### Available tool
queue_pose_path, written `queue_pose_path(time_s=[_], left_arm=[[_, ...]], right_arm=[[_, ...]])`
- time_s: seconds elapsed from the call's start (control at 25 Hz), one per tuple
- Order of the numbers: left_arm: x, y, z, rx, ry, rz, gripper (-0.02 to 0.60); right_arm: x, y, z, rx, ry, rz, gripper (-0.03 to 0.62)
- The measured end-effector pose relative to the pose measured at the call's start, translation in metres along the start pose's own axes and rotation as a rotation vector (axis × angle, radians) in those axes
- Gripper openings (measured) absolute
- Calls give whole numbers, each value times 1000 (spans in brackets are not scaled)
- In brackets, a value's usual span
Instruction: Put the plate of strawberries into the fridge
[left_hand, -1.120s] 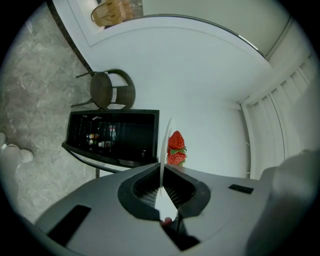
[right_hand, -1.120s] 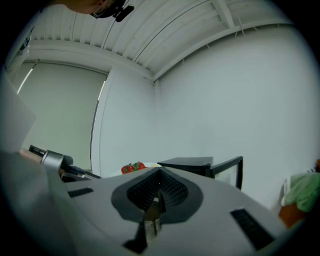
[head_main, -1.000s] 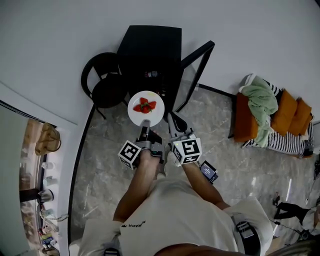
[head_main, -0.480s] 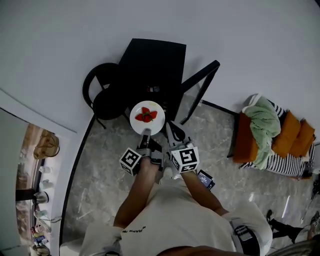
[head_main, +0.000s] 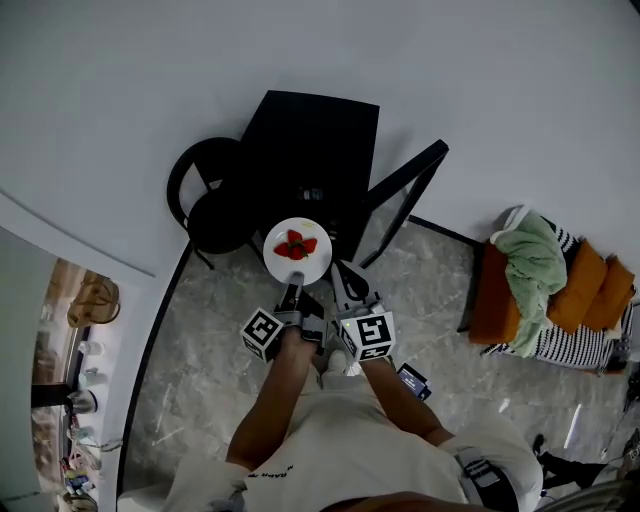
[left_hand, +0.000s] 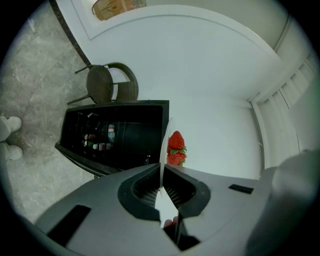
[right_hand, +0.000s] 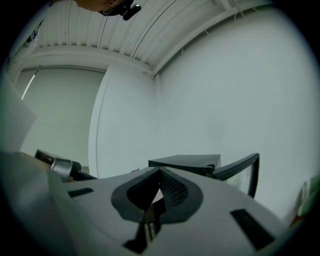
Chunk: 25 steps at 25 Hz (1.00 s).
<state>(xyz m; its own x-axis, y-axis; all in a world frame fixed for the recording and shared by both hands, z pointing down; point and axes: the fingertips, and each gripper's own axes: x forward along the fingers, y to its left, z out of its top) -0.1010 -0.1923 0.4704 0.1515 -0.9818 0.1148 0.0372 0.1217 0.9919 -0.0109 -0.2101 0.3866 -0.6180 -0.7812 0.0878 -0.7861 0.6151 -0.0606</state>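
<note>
Left claw (head_main: 293, 283) clamped on rim of white plate (head_main: 312, 263), strawberries (head_main: 296, 244) on it, frame centre, right claw (head_main: 347, 287) together, empty, open black fridge (head_main: 310, 140) above.

Even, soft indoor light, muted colours, strong fisheye bending with dark vignetted corners, blurred close-up foreground.
</note>
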Motion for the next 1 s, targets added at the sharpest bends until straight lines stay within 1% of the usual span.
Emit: queue_pose_path(time_s=[0.12,0.32,0.52,0.76,1.0], left_arm=[[9,5,12,3,9,14,11],[15,15,17,-9,10,26,11],[26,38,24,2,34,29,11],[53,66,36,4,53,45,11],[74,86,37,6,78,33,11]], right_arm=[[15,-1,-8,15,13,-14,12],[17,-7,-15,-12,28,-27,11],[27,-3,-27,-18,25,-29,11],[45,-17,-47,-17,39,-57,12],[57,-27,-72,-21,69,-75,11]])
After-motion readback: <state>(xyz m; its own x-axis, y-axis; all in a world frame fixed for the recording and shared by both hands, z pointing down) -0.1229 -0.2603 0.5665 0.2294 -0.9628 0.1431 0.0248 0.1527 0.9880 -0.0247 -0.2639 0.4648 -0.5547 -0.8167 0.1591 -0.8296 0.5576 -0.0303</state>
